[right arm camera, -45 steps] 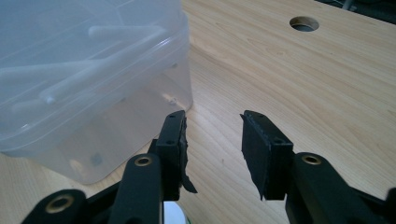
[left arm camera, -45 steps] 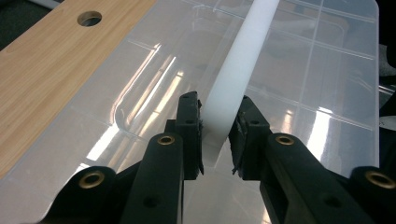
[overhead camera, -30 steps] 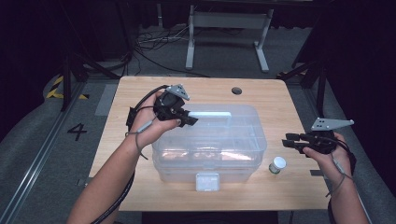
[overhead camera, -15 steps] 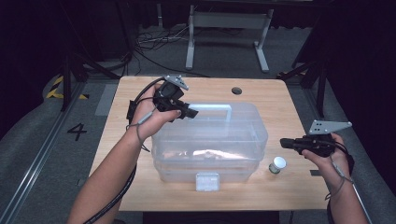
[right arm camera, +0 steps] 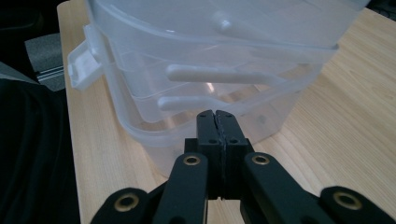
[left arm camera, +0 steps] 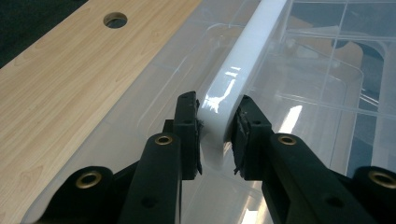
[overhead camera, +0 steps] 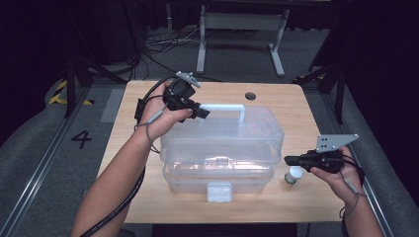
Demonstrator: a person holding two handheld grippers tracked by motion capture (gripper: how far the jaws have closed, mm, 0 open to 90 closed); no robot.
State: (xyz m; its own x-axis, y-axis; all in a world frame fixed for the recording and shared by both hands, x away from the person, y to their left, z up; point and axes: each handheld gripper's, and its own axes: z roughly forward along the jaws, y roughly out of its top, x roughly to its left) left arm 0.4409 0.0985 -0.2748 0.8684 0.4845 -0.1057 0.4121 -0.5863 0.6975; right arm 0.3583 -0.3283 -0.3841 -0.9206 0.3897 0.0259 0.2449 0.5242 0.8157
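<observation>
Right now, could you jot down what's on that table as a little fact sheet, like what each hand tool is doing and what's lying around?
Table: light wooden table with a round hole near its far edge
Main item: clear plastic storage box with a white handle on its lid and a white latch at the front
Left gripper: shut on the white handle's end
Lid: front edge raised above the box base
Right gripper: shut, holding nothing, pointed at the box's right side
Small item: small white-capped jar on the table beside the box, below the right gripper
</observation>
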